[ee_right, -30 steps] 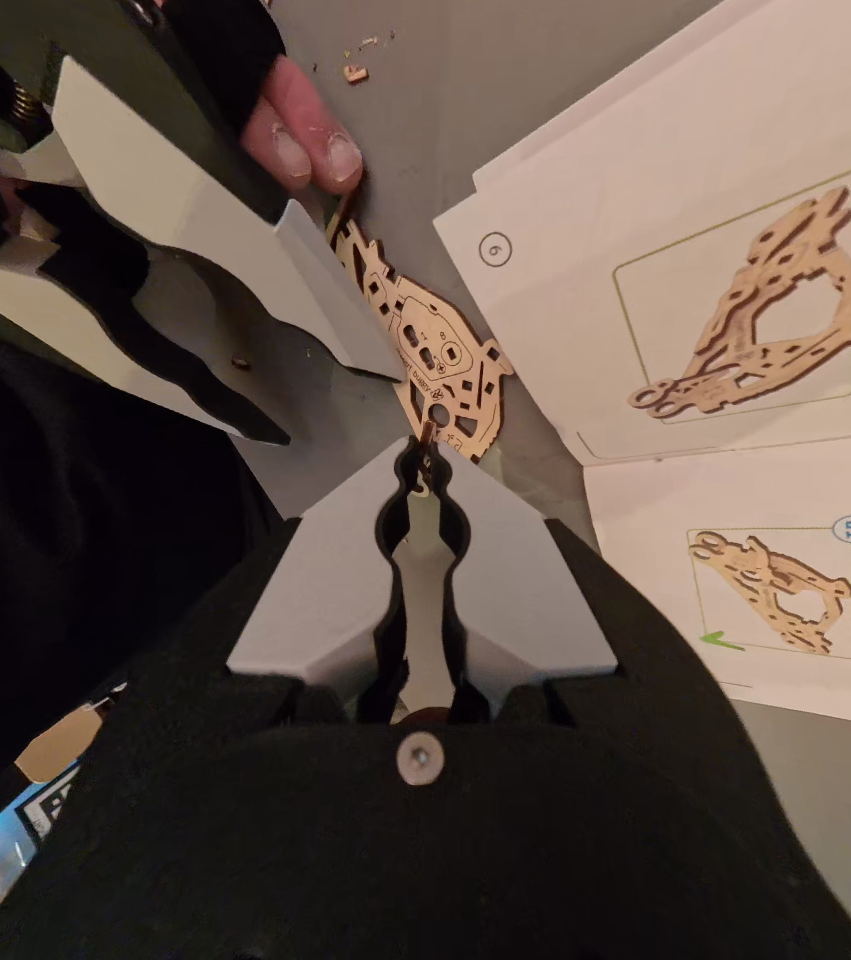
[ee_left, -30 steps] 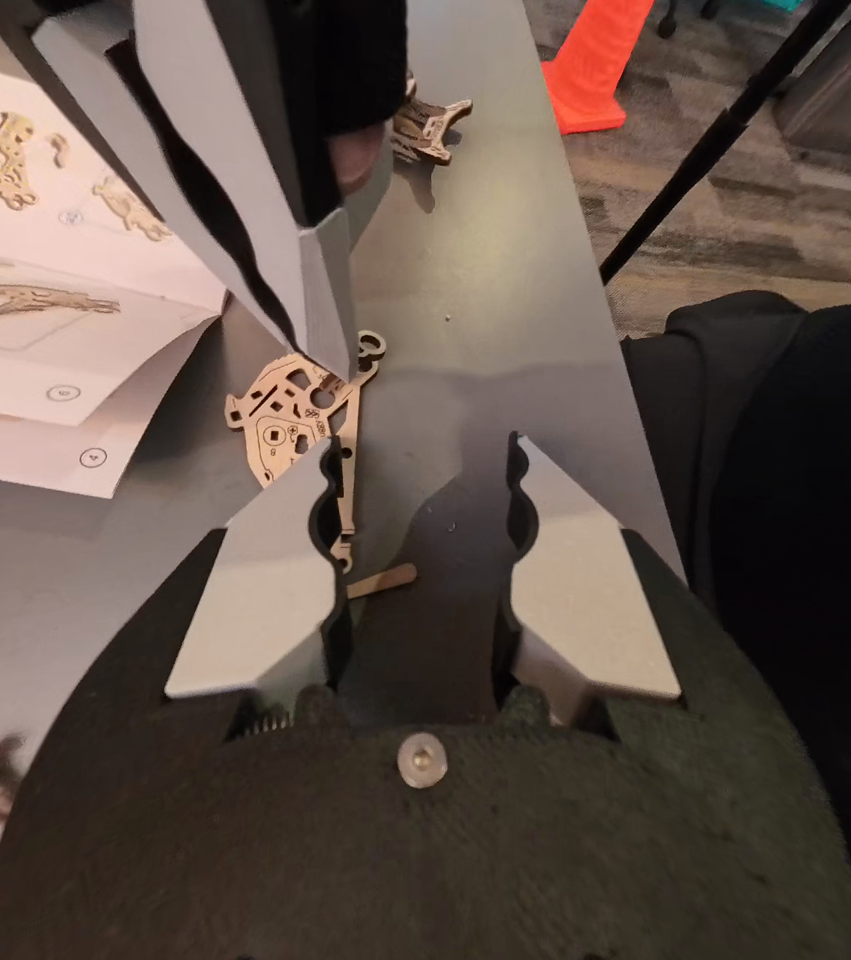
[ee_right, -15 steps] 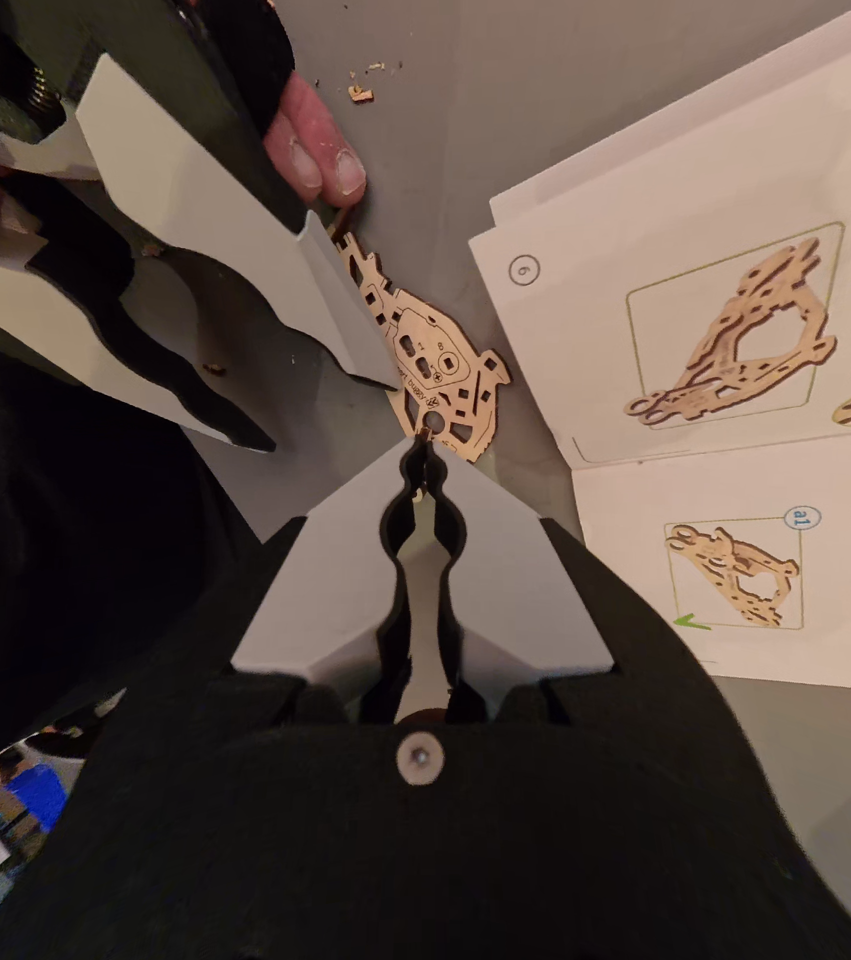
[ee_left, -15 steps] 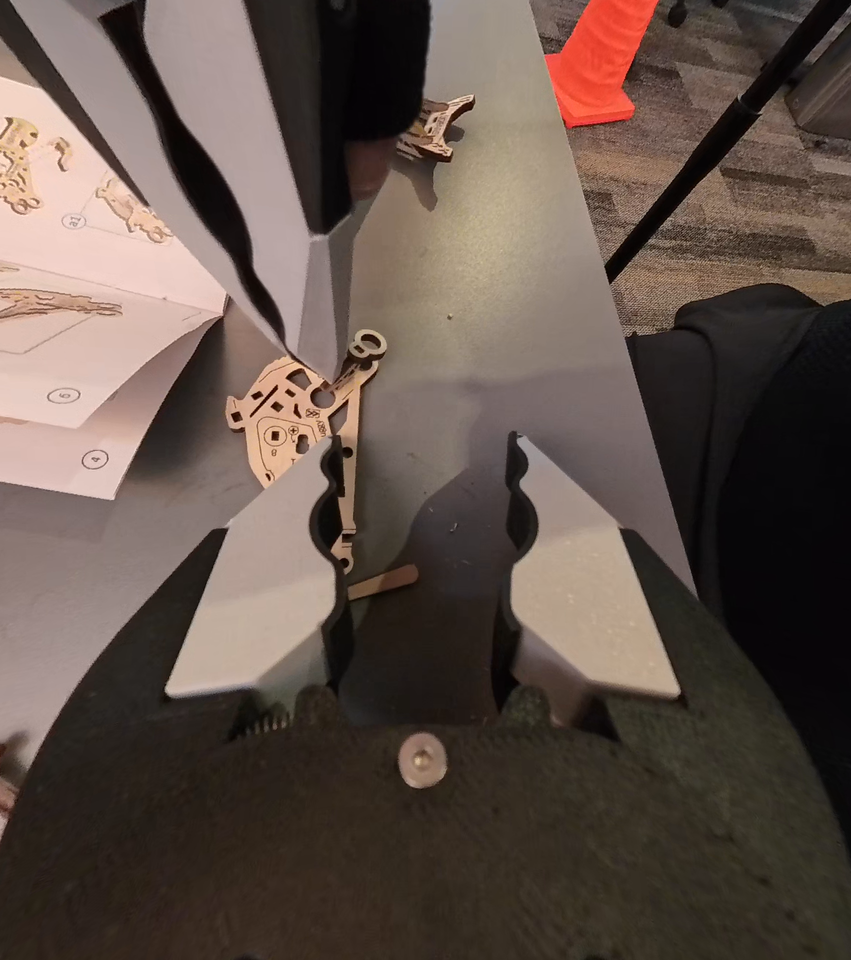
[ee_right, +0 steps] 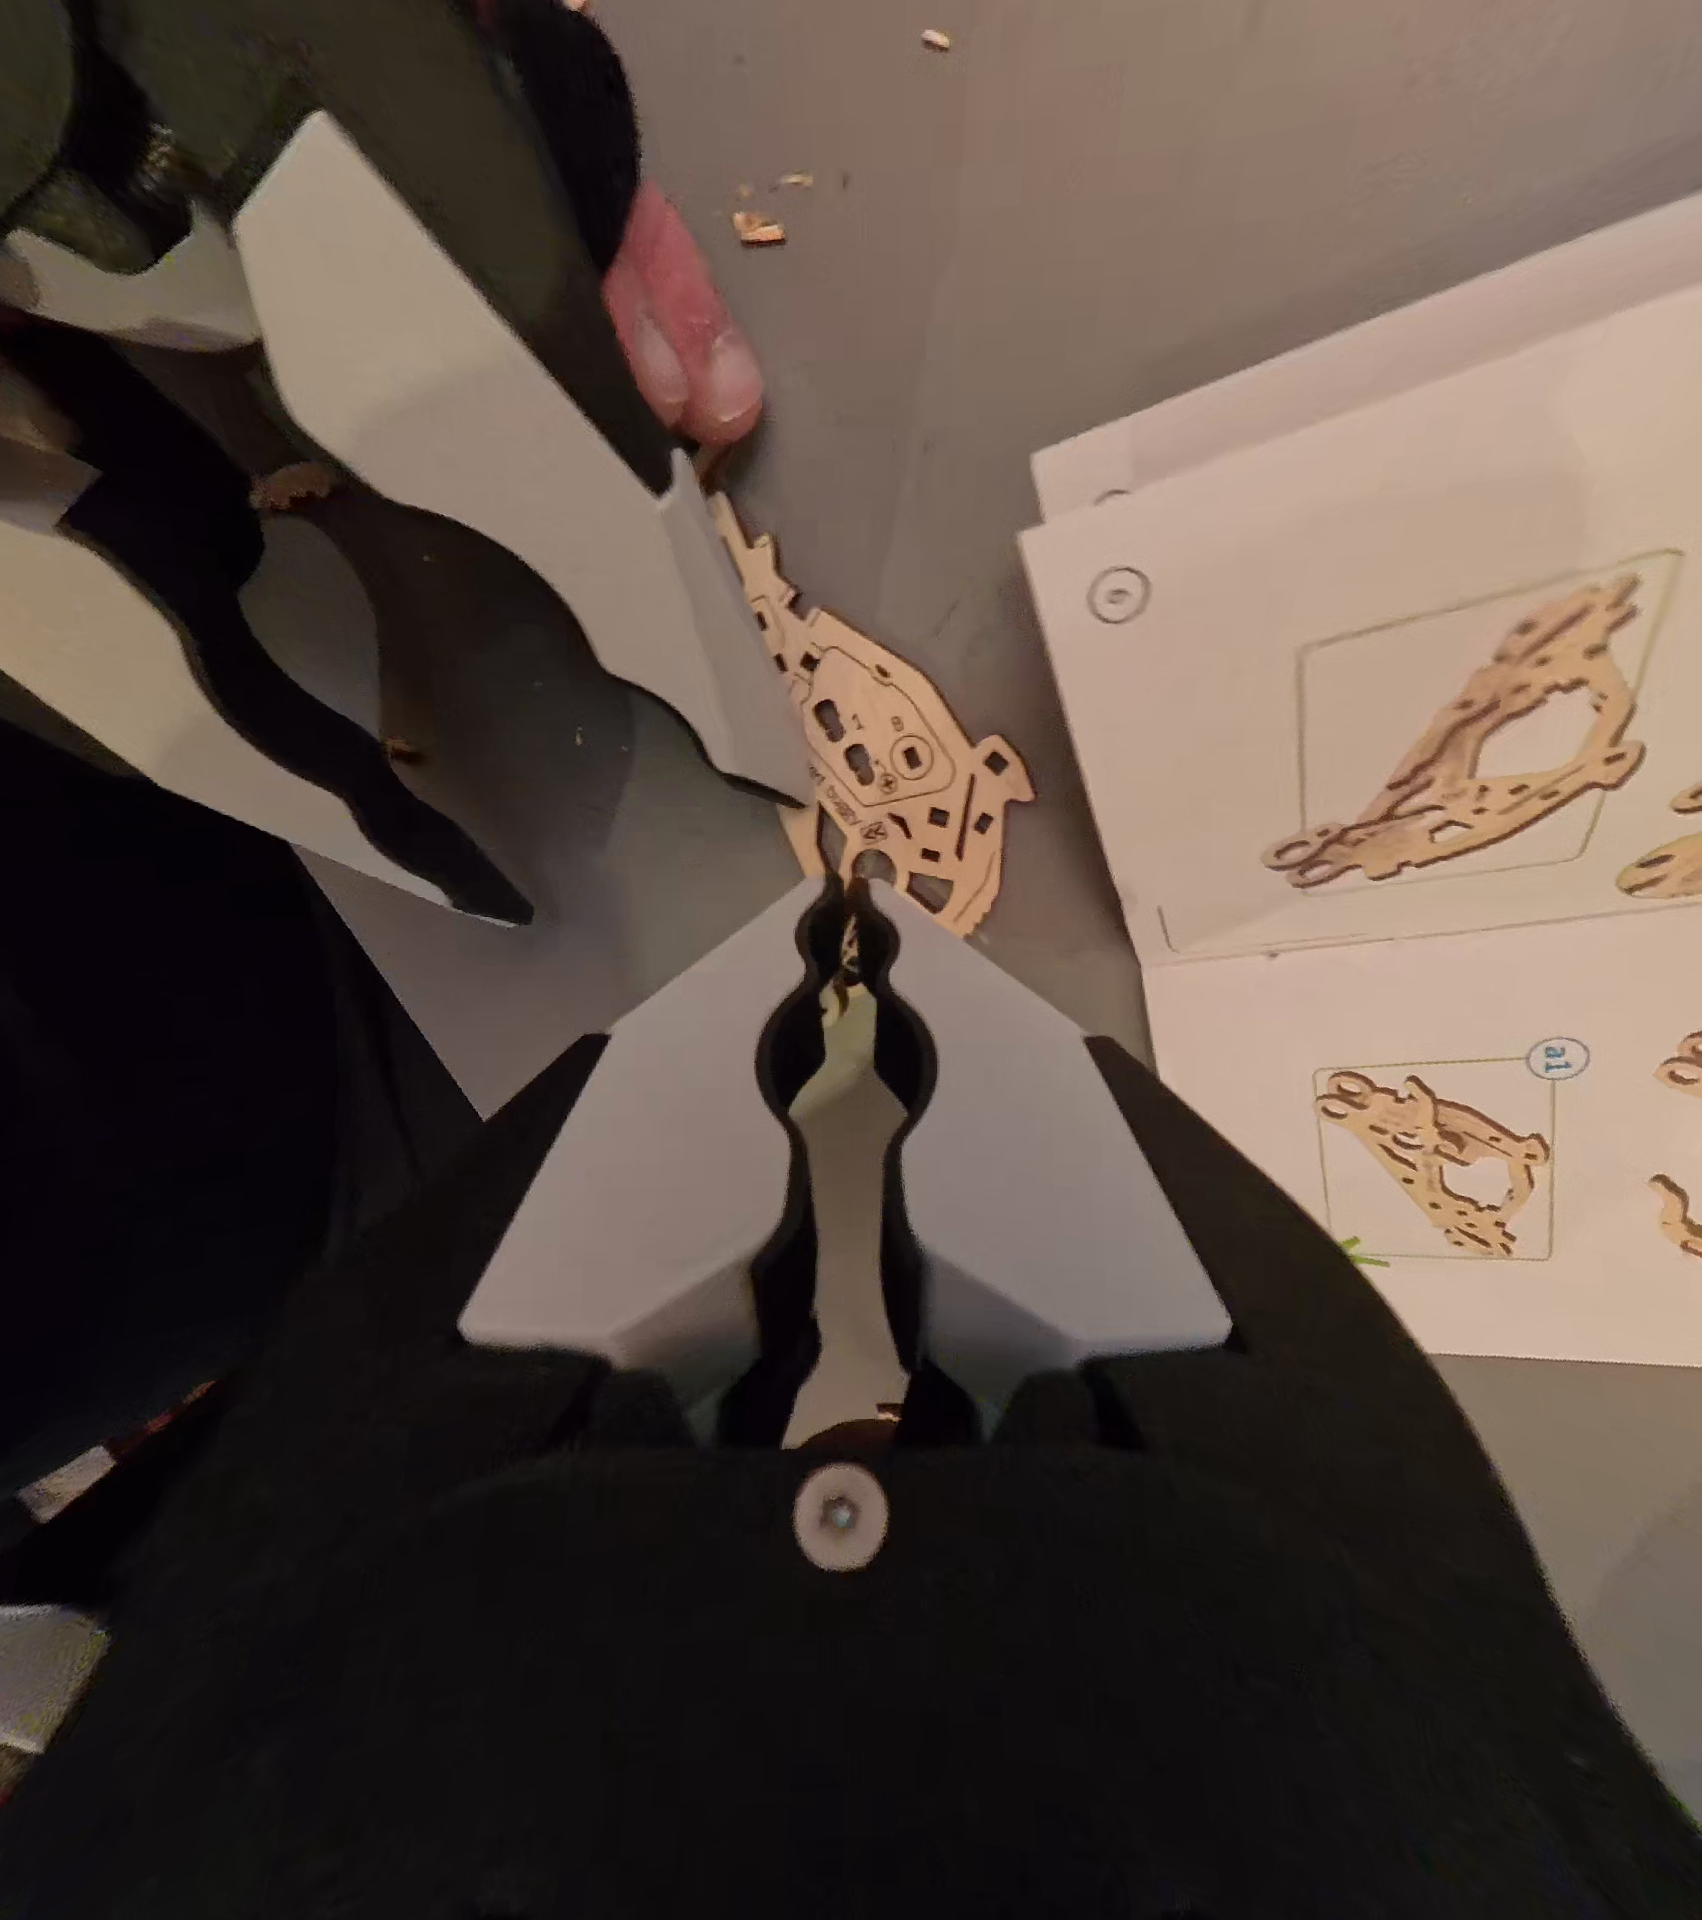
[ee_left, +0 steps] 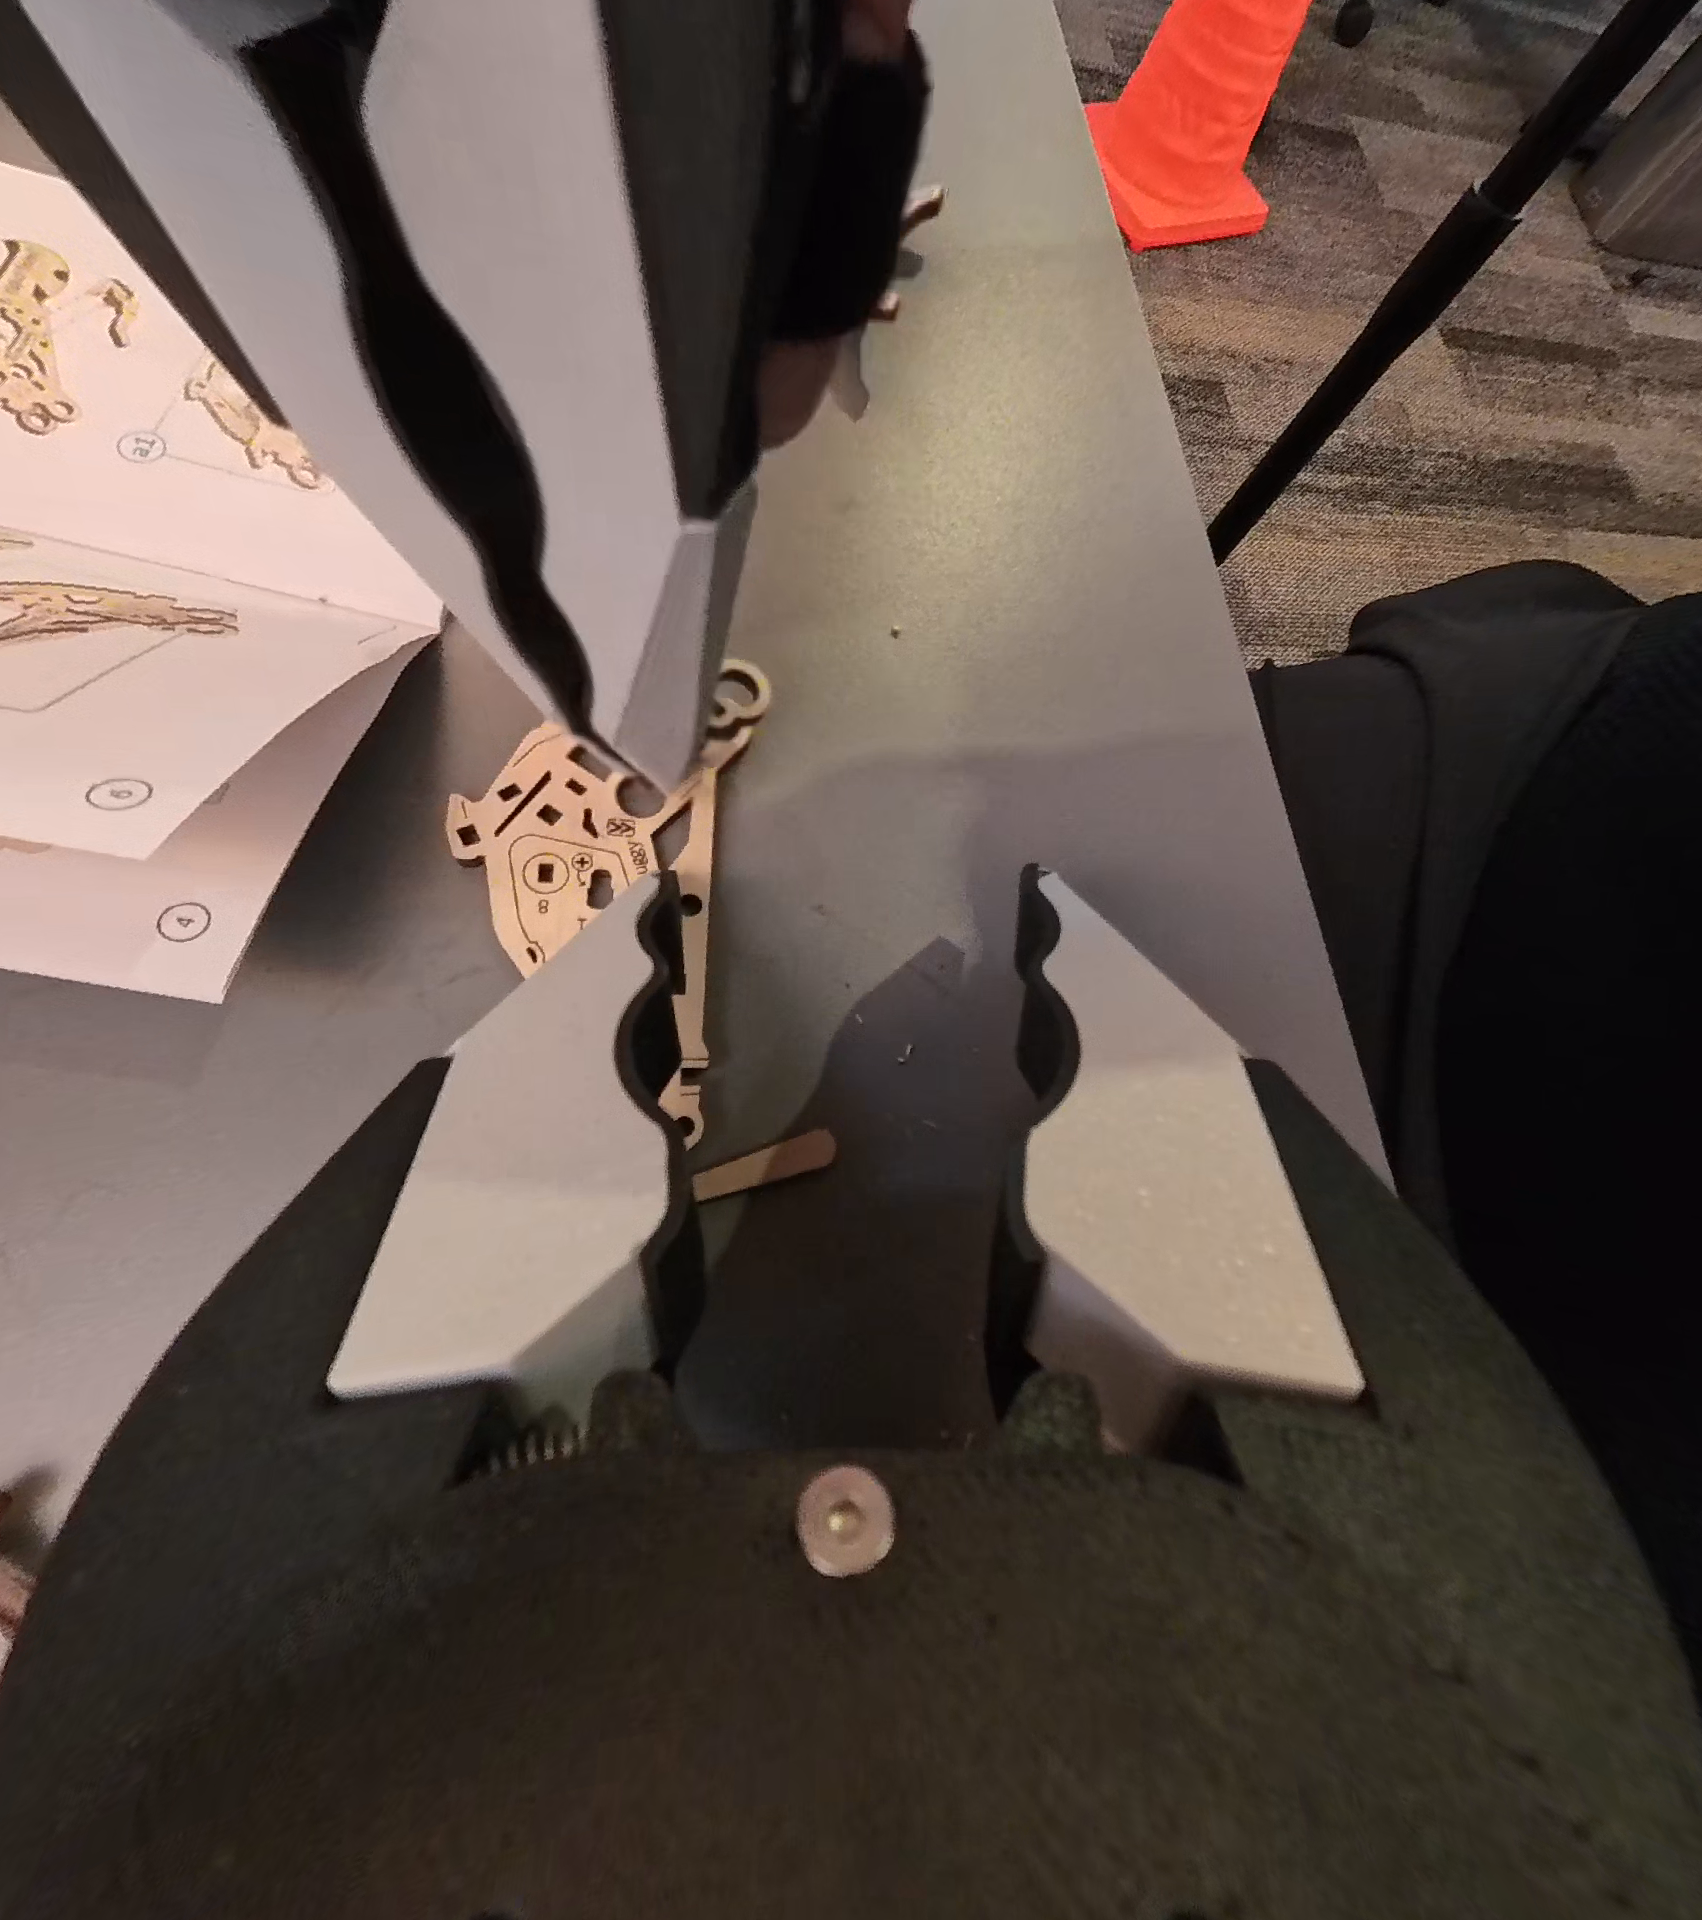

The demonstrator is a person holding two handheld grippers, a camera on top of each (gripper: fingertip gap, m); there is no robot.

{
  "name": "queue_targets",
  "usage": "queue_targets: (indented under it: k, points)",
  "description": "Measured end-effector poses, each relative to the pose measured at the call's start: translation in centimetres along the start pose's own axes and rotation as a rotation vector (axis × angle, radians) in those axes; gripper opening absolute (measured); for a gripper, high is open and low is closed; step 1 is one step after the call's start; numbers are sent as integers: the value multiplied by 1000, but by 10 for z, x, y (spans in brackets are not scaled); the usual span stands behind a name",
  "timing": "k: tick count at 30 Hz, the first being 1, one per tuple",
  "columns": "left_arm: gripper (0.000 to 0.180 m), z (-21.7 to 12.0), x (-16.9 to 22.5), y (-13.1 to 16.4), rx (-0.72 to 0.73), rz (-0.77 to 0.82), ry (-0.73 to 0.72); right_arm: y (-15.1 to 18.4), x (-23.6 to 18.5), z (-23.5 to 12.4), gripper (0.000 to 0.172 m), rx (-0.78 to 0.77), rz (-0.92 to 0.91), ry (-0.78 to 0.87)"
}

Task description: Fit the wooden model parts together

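Lying beside left fingers point(ee_left: 662, 914), wooden part point(ee_left: 556, 852)

office-like room: patterned carpet point(ee_left: 1512, 343), orange cone point(ee_left: 1185, 114), grey table point(ee_left: 982, 520).

Pale laser-cut wooden part point(ee_left: 556, 862) lies on the smooth matt grey table point(ee_left: 982, 623).

A matte grey tabletop point(ee_left: 982, 540) fills most of both views. Directly on it lie a flat, pale laser-cut wooden plate point(ee_right: 914, 774) at centre, an open white instruction booklet point(ee_right: 1398, 727) at right, a small wooden stick point(ee_left: 774, 1162), and wood crumbs point(ee_right: 759, 223) near the top.
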State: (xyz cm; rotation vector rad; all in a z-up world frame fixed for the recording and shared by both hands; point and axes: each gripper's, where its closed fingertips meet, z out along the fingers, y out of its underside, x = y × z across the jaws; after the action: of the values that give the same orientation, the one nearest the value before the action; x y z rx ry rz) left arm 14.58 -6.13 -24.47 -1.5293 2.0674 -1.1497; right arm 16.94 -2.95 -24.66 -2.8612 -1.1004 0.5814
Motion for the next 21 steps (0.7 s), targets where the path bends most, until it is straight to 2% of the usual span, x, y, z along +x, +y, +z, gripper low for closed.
queue_targets:
  k: [3,21]
  points:
    - [63,0,0,0,1,-3,3,5,2,-2,0,-34,-26,51]
    - [64,1,1,0,-4,10,2,10,1,1,1,-25,27,36]
